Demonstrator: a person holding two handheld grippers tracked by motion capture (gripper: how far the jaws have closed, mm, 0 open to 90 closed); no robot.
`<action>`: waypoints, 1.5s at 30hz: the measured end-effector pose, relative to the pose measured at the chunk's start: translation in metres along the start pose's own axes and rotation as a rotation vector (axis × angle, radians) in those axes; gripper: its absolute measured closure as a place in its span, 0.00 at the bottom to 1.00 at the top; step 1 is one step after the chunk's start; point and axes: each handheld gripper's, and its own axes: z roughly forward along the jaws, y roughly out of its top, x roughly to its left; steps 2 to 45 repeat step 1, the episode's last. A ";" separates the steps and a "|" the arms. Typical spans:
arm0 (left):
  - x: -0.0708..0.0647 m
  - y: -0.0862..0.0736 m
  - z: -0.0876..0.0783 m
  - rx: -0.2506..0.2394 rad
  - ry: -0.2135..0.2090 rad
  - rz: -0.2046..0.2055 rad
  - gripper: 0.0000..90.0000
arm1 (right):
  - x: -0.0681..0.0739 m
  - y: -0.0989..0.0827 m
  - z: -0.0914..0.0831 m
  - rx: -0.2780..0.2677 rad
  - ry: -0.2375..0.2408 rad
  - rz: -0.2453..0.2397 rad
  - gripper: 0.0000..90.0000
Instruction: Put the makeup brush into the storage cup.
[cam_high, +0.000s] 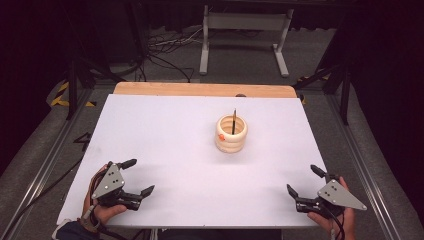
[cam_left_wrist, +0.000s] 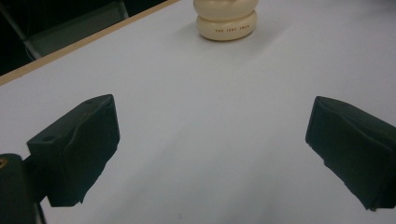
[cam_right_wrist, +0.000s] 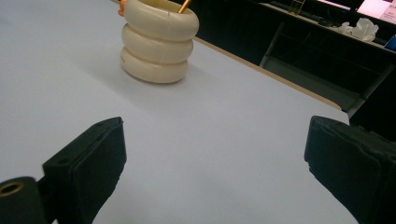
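High view, left tool (cam_high: 141, 176) and right tool (cam_high: 303, 179) jaws apart near front edge, ringed holder (cam_high: 231, 134) well apart.

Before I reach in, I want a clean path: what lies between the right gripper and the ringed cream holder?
Nothing: bare white table runs from the right gripper to the ringed cream holder, as the high view and right gripper view show.

Overhead; both low gripper views share holder (cam_high: 231, 134)
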 end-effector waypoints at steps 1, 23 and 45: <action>0.000 0.000 0.000 0.003 -0.002 -0.003 0.04 | 0.000 0.000 0.000 -0.001 -0.001 0.005 0.07; 0.000 0.000 0.000 0.003 -0.002 -0.003 0.04 | 0.000 0.000 0.000 -0.001 -0.001 0.005 0.07; 0.000 0.000 0.000 0.003 -0.002 -0.003 0.04 | 0.000 0.000 0.000 -0.001 -0.001 0.005 0.07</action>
